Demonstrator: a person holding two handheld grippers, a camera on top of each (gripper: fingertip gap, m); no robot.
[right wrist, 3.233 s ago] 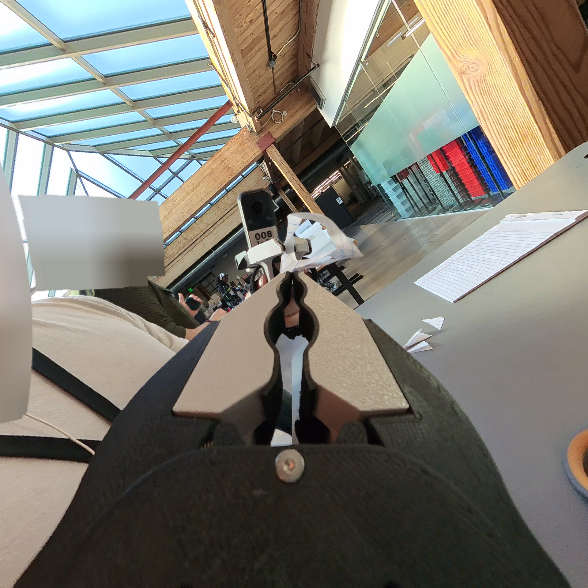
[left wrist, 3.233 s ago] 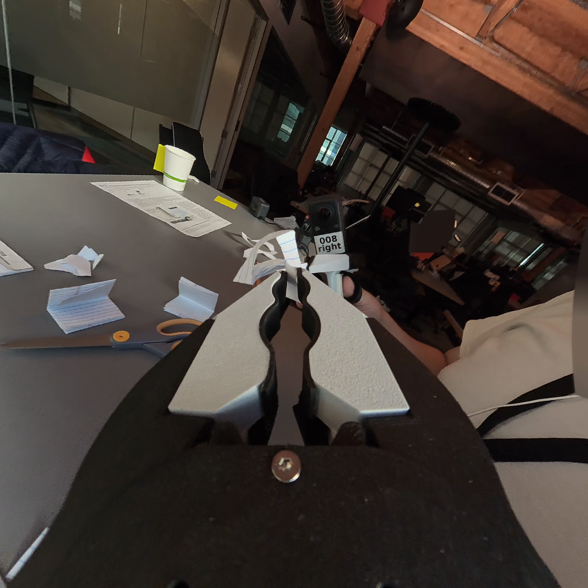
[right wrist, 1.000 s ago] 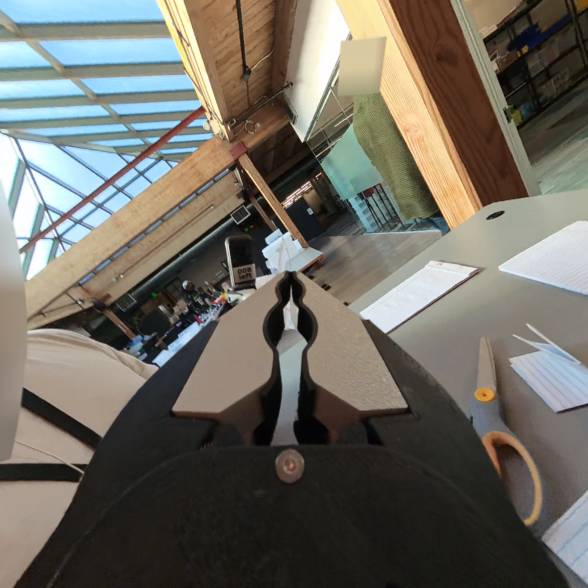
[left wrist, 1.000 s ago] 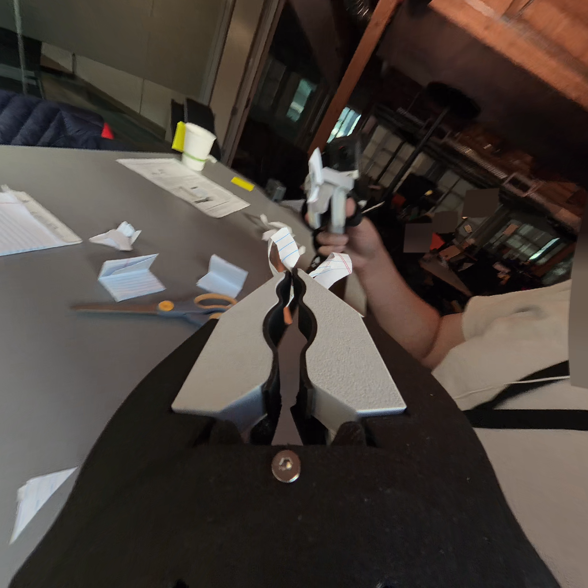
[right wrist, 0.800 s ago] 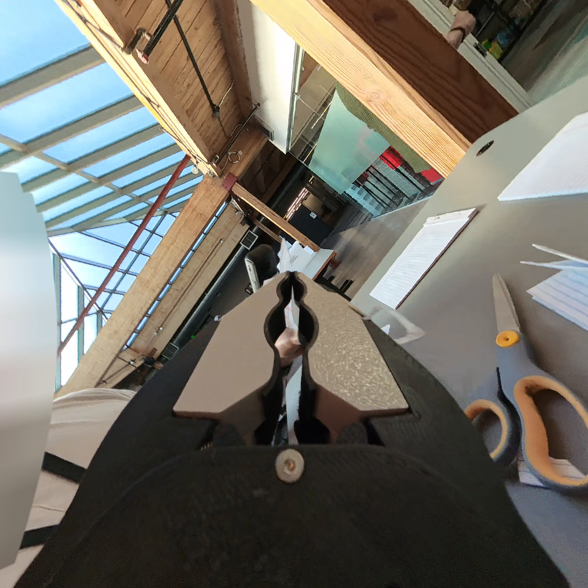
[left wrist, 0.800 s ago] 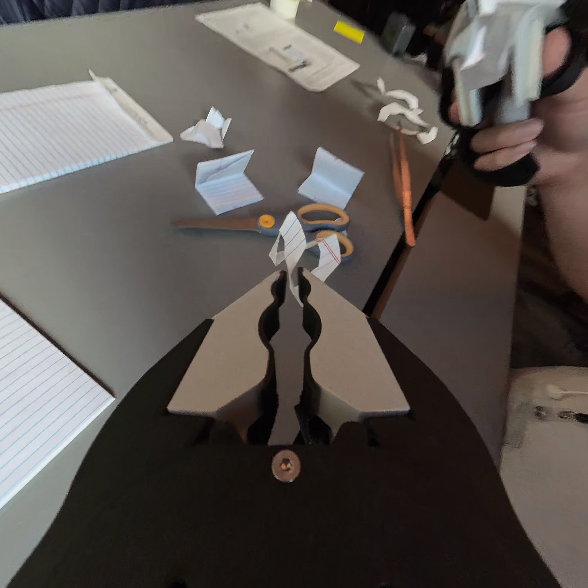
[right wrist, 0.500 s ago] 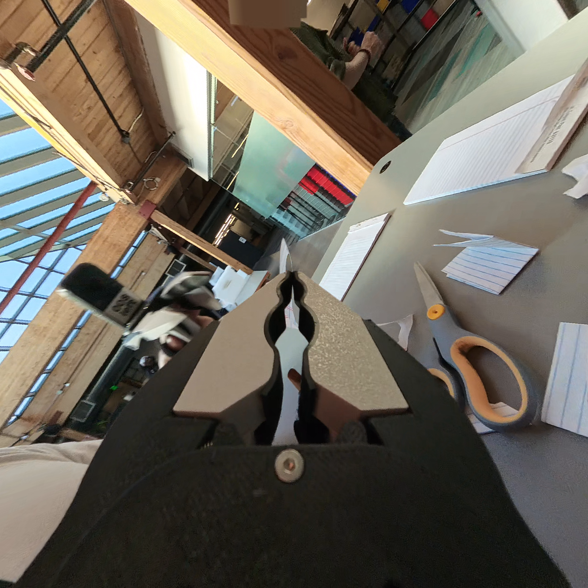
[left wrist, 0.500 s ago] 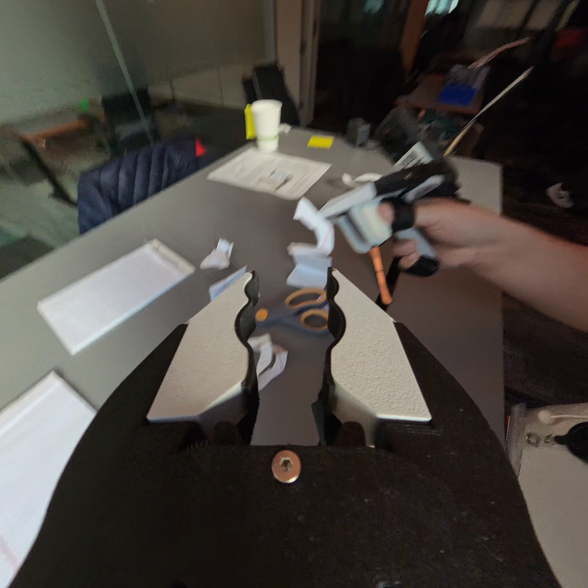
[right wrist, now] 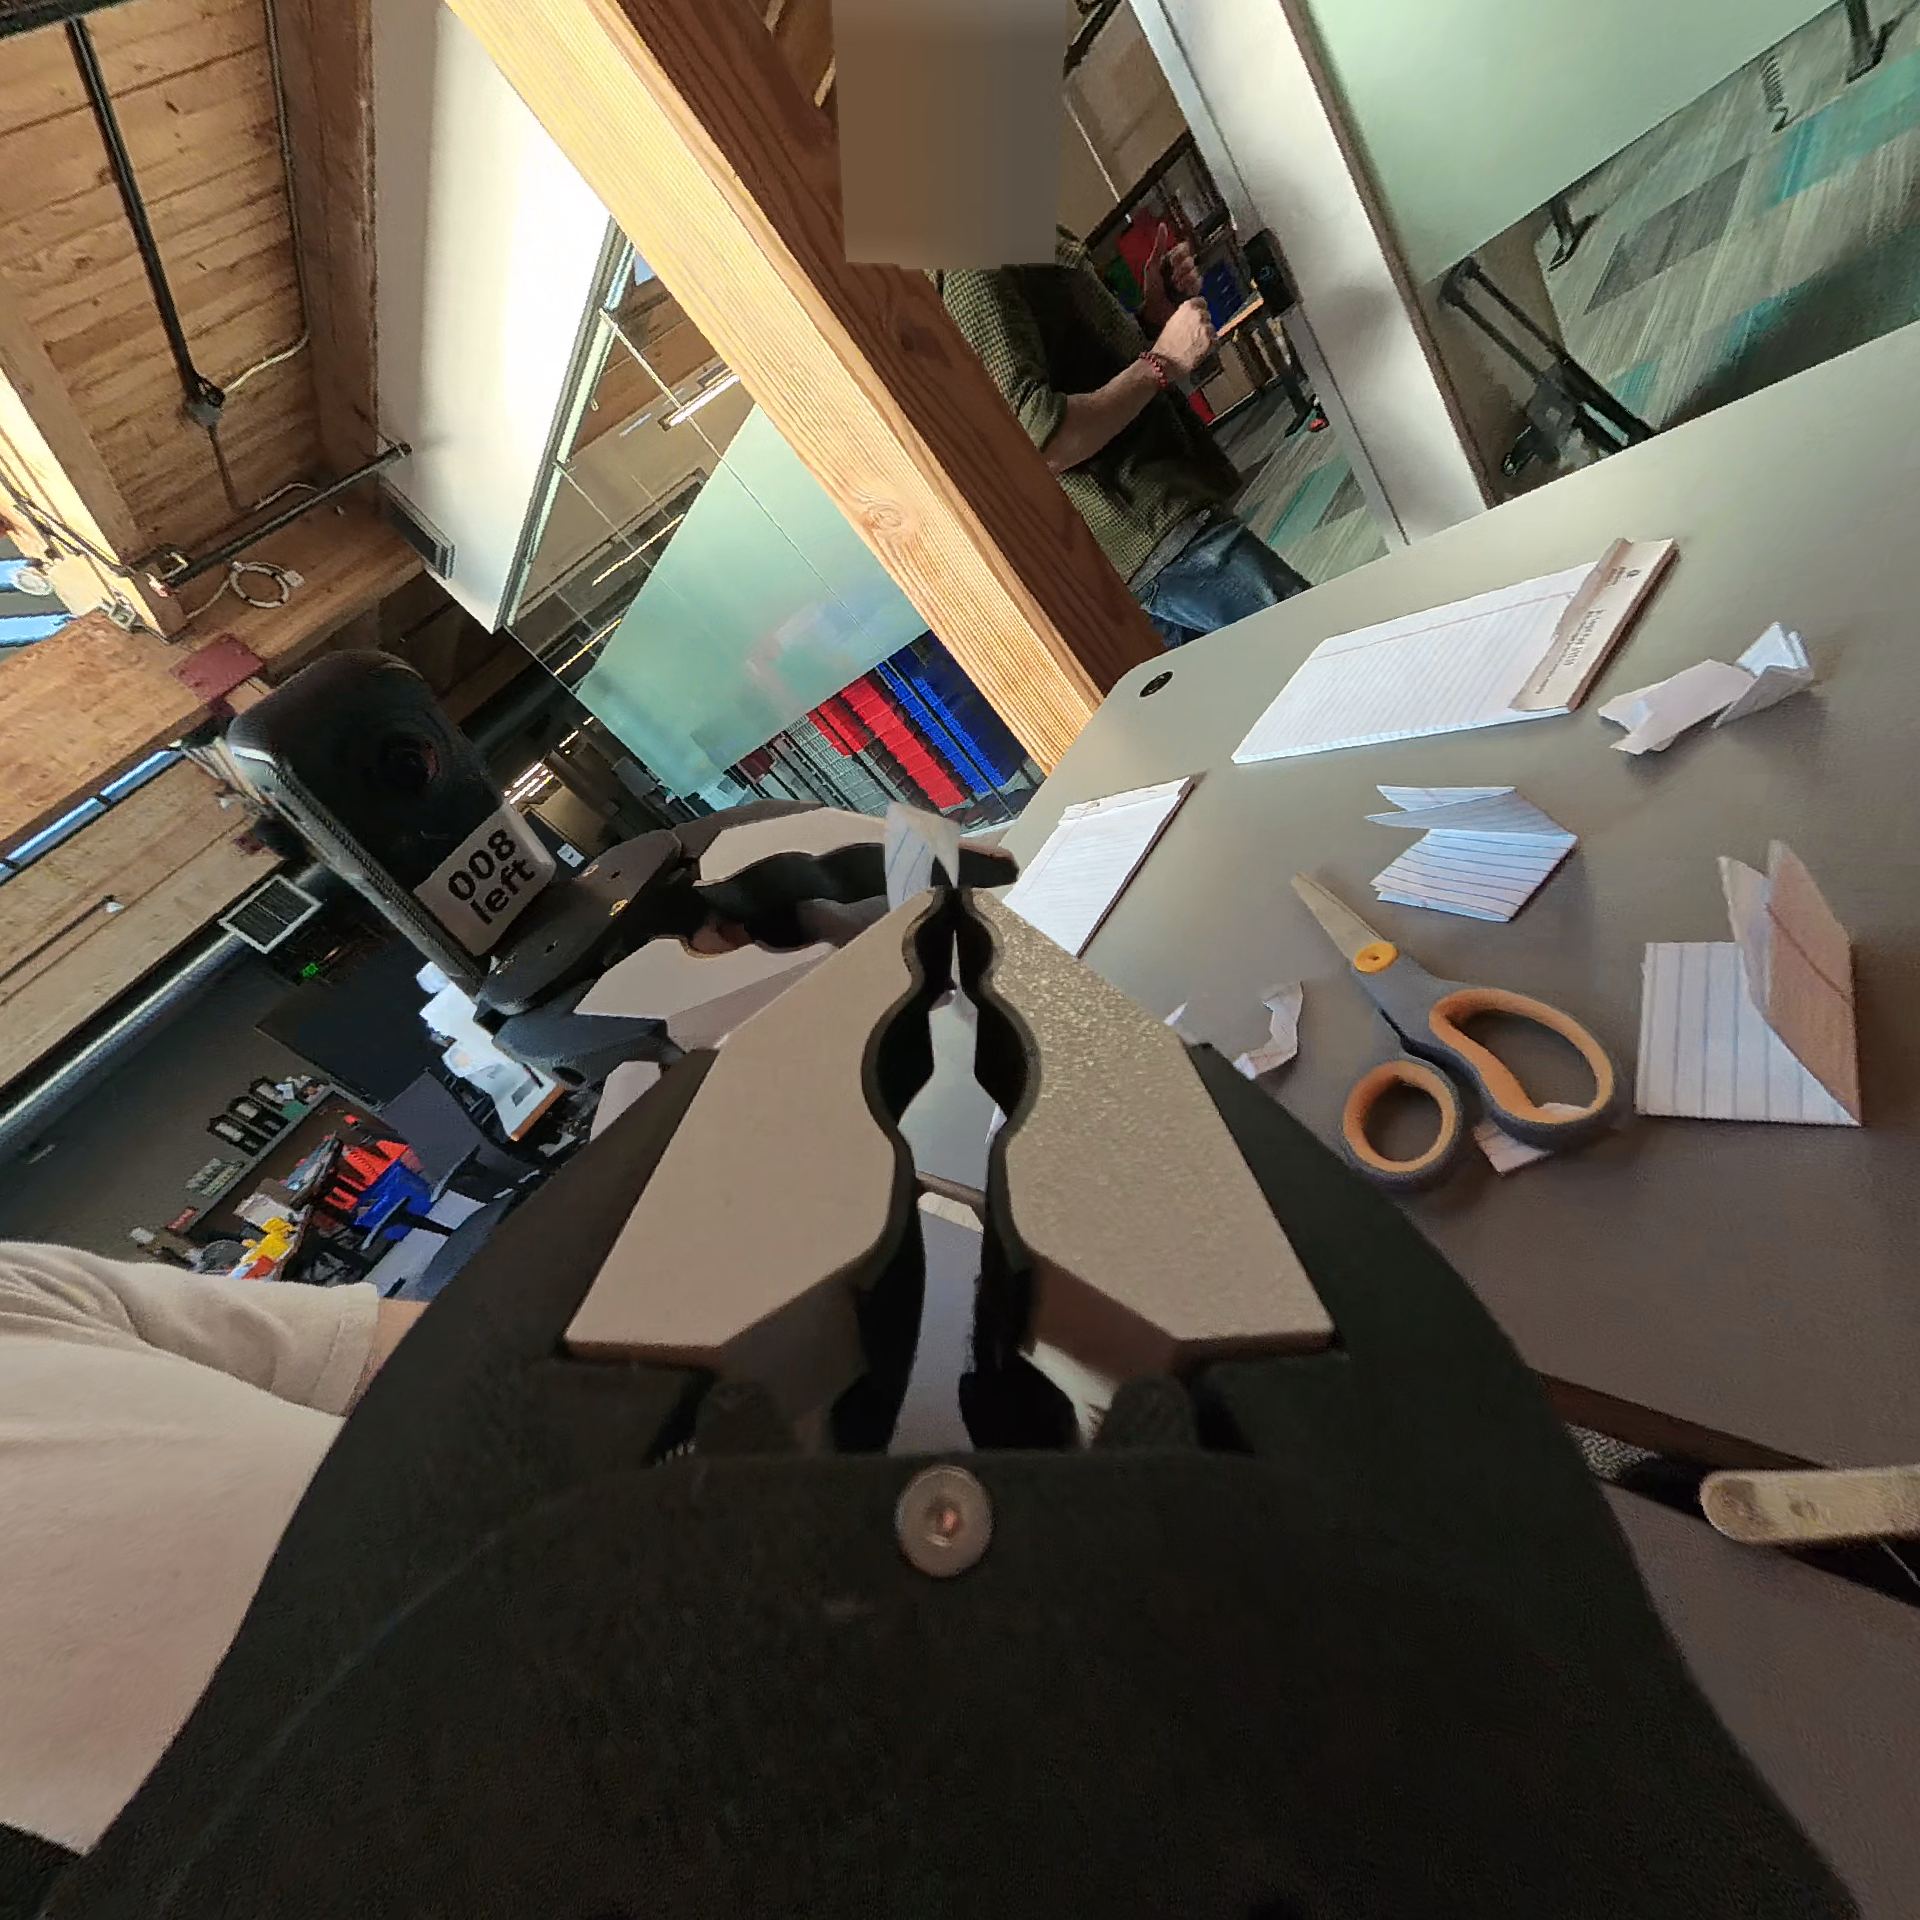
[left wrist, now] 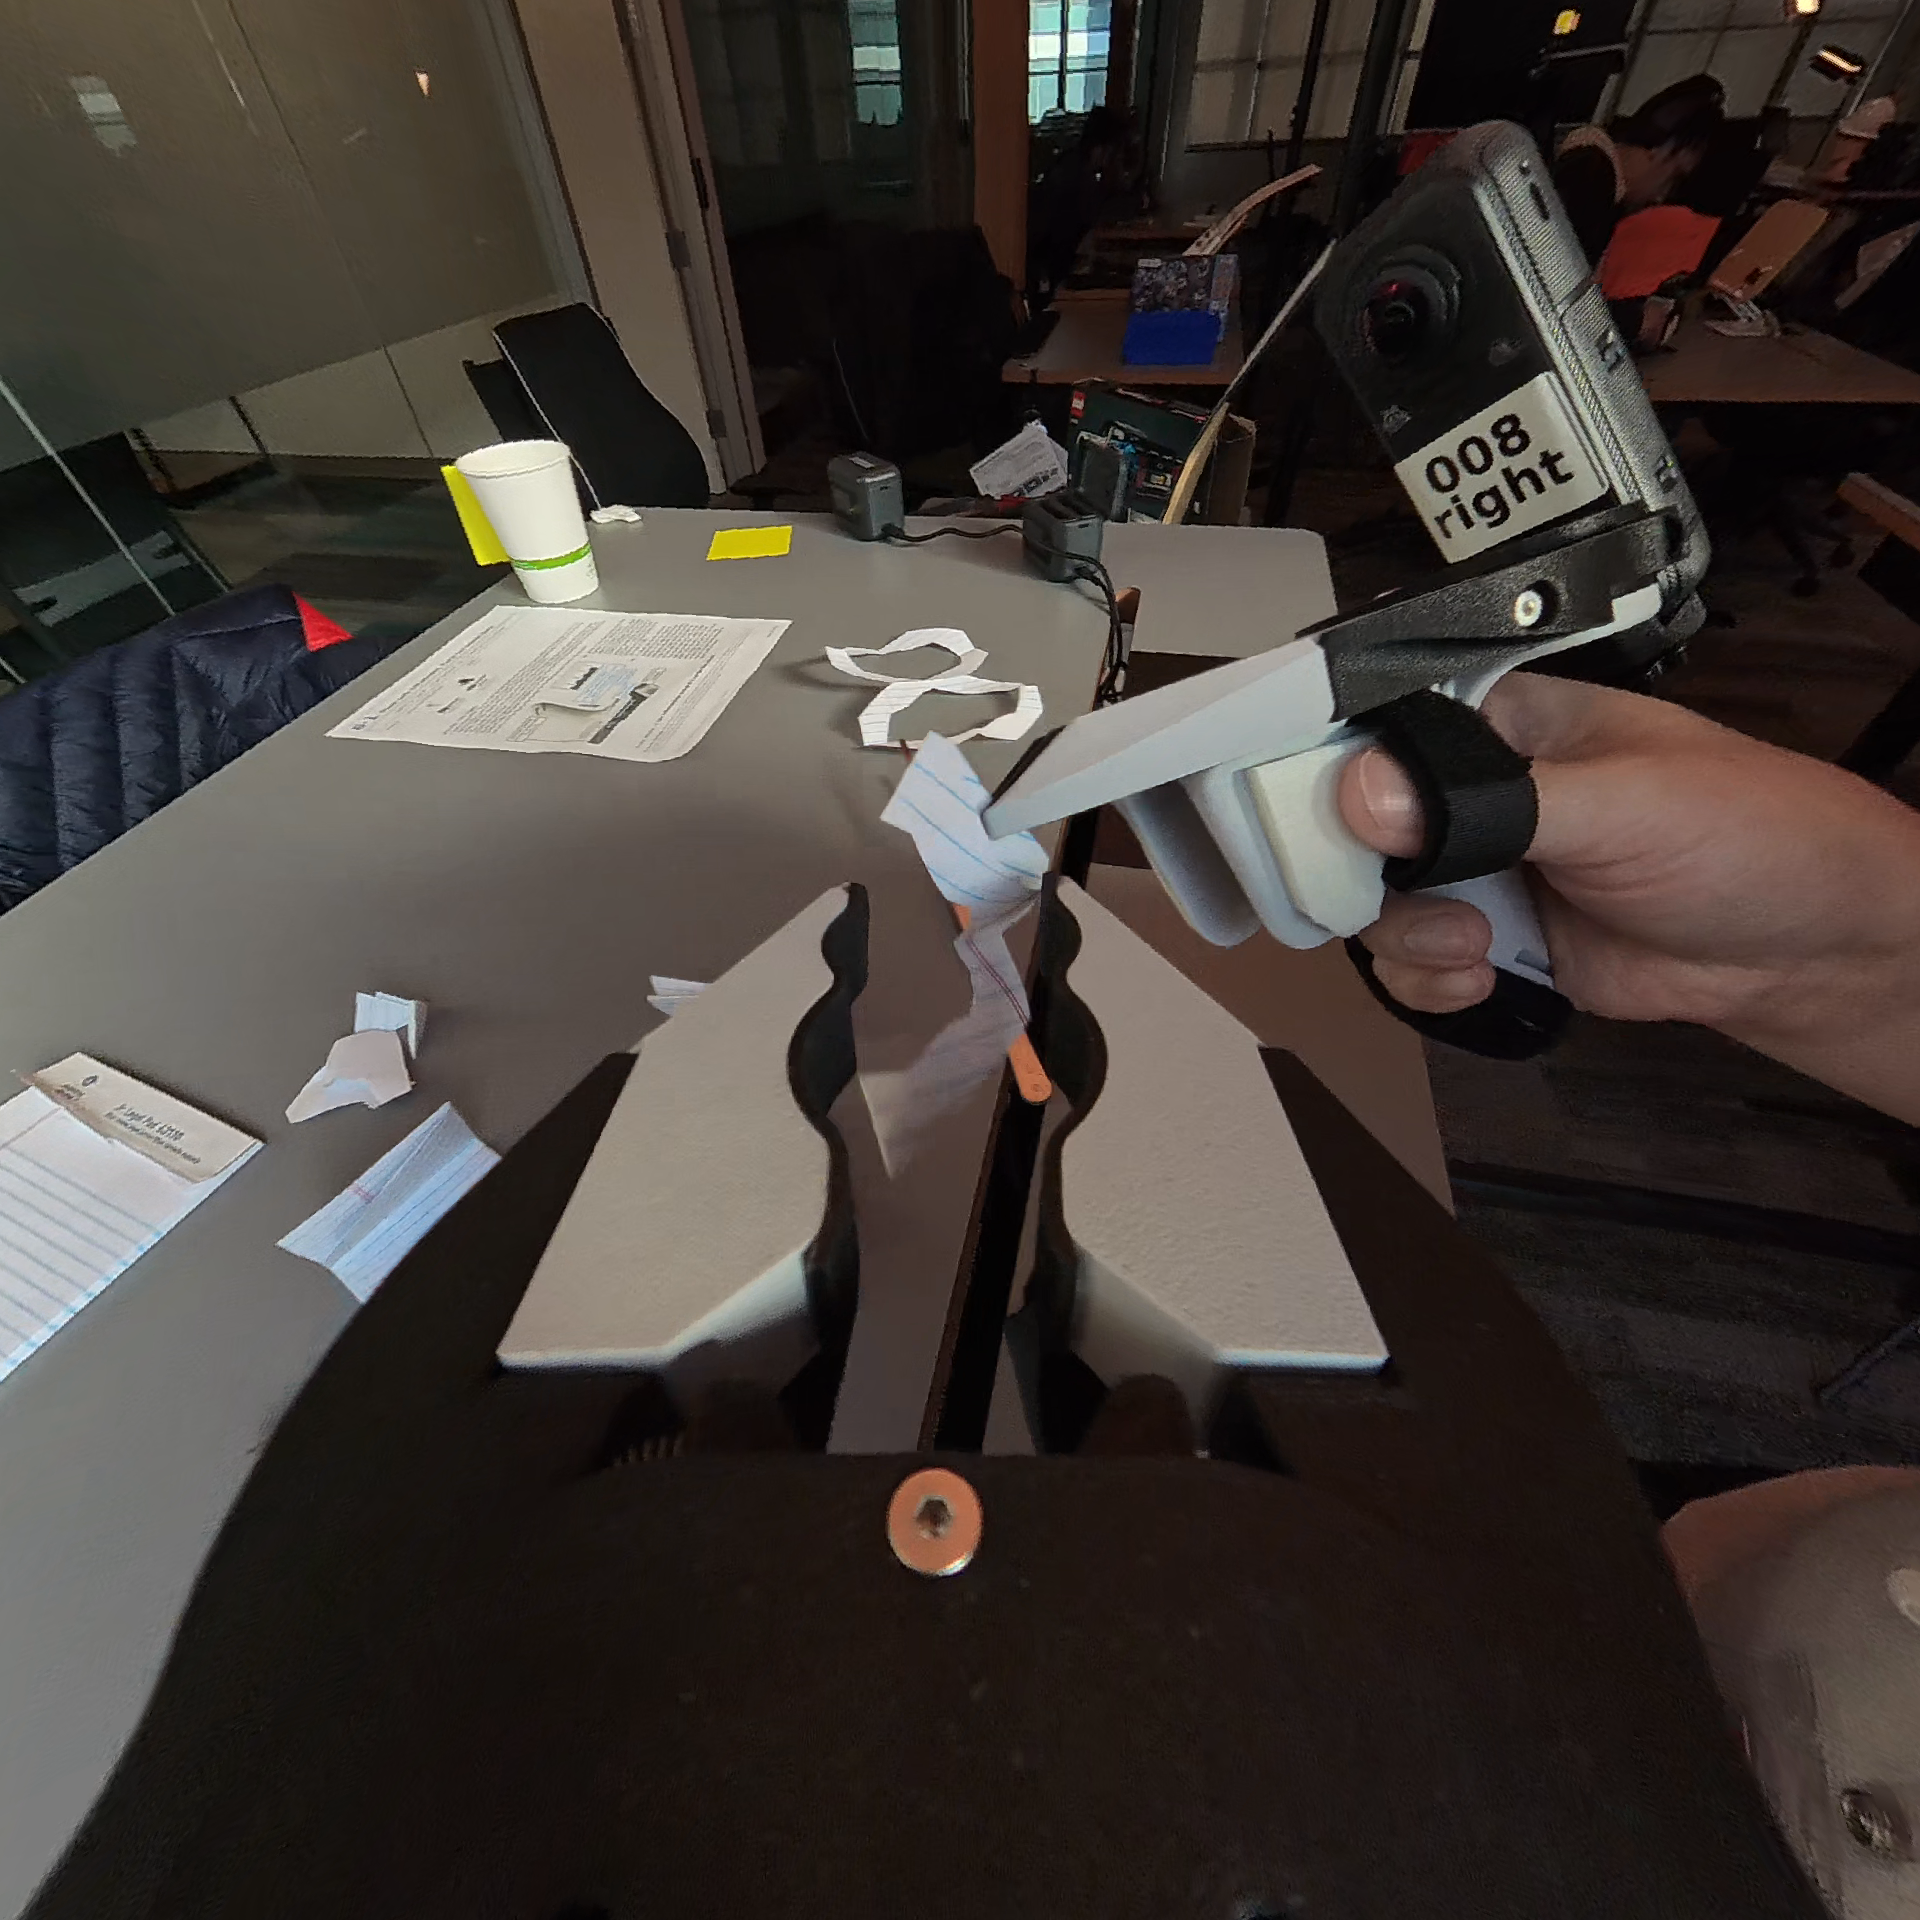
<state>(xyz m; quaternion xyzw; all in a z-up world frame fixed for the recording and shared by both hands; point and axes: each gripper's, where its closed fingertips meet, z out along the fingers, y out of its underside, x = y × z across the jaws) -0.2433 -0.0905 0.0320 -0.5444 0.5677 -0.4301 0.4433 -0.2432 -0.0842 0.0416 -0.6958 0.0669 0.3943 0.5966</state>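
On the grey table to my left lie a notepad, a crumpled scrap and a folded lined piece; farther off are a paper cup and a printed sheet. My left gripper has its 2 fingers spread, empty, with the lined paper strip hanging between them. My right gripper pinches that strip's top, fingers closed. Scissors lie right, near the table edge.
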